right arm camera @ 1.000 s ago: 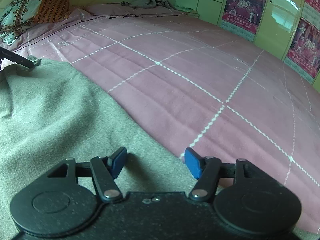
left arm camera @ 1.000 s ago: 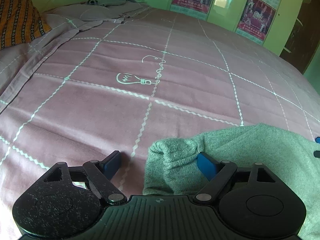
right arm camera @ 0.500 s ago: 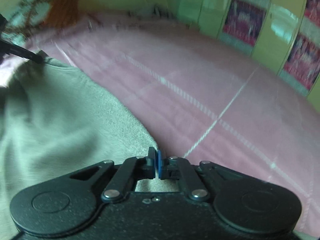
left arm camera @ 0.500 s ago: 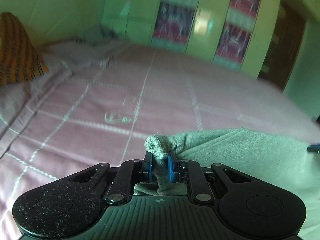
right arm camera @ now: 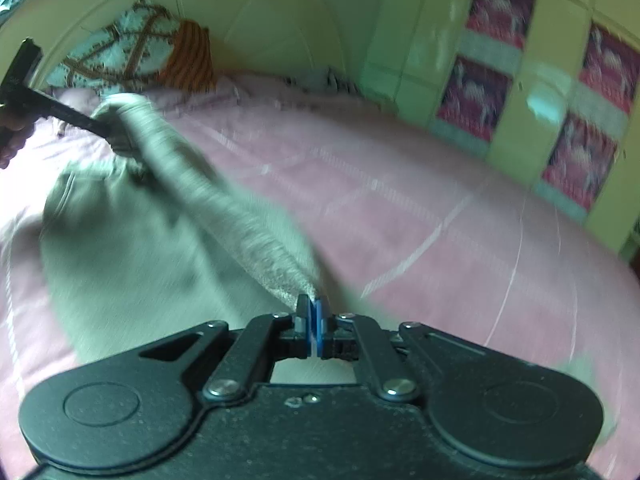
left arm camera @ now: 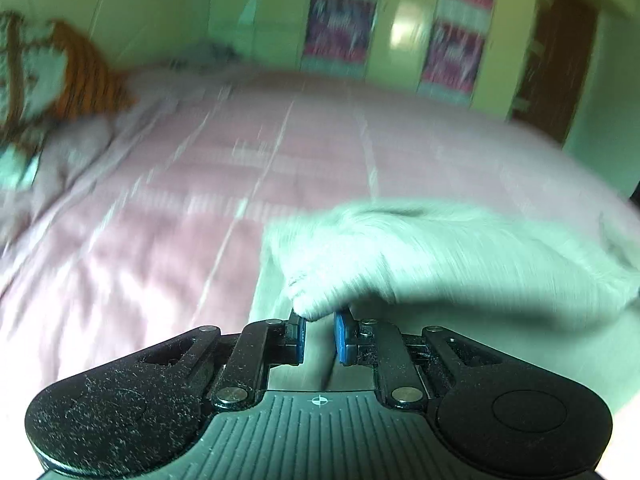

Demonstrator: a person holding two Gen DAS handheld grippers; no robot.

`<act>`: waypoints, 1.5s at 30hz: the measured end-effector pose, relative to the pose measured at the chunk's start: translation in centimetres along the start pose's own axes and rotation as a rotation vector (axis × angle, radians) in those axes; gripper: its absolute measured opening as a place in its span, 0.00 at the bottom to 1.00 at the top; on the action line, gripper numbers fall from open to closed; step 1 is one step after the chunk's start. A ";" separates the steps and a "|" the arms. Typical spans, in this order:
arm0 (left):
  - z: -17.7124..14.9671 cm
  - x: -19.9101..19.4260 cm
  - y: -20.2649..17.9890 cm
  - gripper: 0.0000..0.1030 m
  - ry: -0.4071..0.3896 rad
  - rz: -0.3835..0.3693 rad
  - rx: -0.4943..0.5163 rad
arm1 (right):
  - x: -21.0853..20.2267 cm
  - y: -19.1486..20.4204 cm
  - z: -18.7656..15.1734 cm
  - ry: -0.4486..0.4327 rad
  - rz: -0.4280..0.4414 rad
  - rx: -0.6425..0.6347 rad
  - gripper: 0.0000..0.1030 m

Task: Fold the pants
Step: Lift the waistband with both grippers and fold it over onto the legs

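Observation:
The grey pants [left arm camera: 460, 256] hang lifted above the pink bed sheet [left arm camera: 180, 208]. My left gripper [left arm camera: 320, 326] is shut on a bunched corner of the pants. In the right wrist view my right gripper [right arm camera: 314, 314] is shut on another edge of the pants [right arm camera: 168, 216]. The cloth stretches from it up to the left gripper [right arm camera: 116, 136], seen at the far left. Both views are blurred by motion.
Patterned pillows [right arm camera: 136, 56] lie at the head of the bed. A grey garment [left arm camera: 208, 54] lies at the far side. Green wardrobe doors with posters [right arm camera: 496, 52] stand beyond the bed. A brown door [left arm camera: 556, 68] is at the right.
Both grippers closed on the pants and have lifted them off the bed. The cloth now stretches taut between them, and the views have tilted up.

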State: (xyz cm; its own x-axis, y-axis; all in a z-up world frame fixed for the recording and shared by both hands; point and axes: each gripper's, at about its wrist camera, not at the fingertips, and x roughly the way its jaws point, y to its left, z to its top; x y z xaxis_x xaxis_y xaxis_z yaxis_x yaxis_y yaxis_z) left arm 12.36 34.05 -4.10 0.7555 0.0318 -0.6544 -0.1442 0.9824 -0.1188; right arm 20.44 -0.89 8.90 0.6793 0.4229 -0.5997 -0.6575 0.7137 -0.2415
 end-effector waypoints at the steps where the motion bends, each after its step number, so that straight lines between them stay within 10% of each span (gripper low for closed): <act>1: -0.8 0.0 0.3 0.14 0.018 0.009 -0.019 | 0.5 0.4 -0.9 0.026 -0.002 0.027 0.04; 7: -2.1 -4.6 1.0 0.16 -0.015 0.009 -0.208 | -0.6 0.4 -3.3 0.053 -0.031 0.273 0.35; 12: -3.8 -6.5 0.3 0.80 -0.058 -0.038 -0.392 | -2.7 -2.8 -5.1 0.000 0.003 0.627 0.40; 23: -2.7 -2.0 0.9 0.73 -0.018 -0.098 -0.584 | 1.4 -7.1 -6.9 0.056 0.001 0.986 0.43; 30: -2.0 -1.3 1.5 0.52 0.036 -0.081 -0.562 | 4.2 -7.6 -7.0 0.137 -0.062 0.965 0.22; 38: -2.2 -0.5 1.4 0.52 0.005 -0.075 -0.576 | 3.1 -6.3 -6.6 0.133 -0.050 0.907 0.29; 41: -1.4 0.6 1.6 0.30 0.025 -0.070 -0.573 | 3.1 -6.4 -6.7 0.130 -0.059 0.929 0.29; 45: -0.2 0.1 1.9 0.23 -0.011 -0.075 -0.559 | 3.3 -7.3 -6.5 0.118 -0.046 0.956 0.09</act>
State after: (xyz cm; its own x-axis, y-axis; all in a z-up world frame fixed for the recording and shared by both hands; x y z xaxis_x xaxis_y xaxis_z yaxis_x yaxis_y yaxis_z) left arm 12.03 35.92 -4.49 0.7828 -0.0295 -0.6215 -0.4045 0.7349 -0.5443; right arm 25.34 -8.37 3.72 0.6262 0.3617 -0.6907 -0.0521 0.9033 0.4258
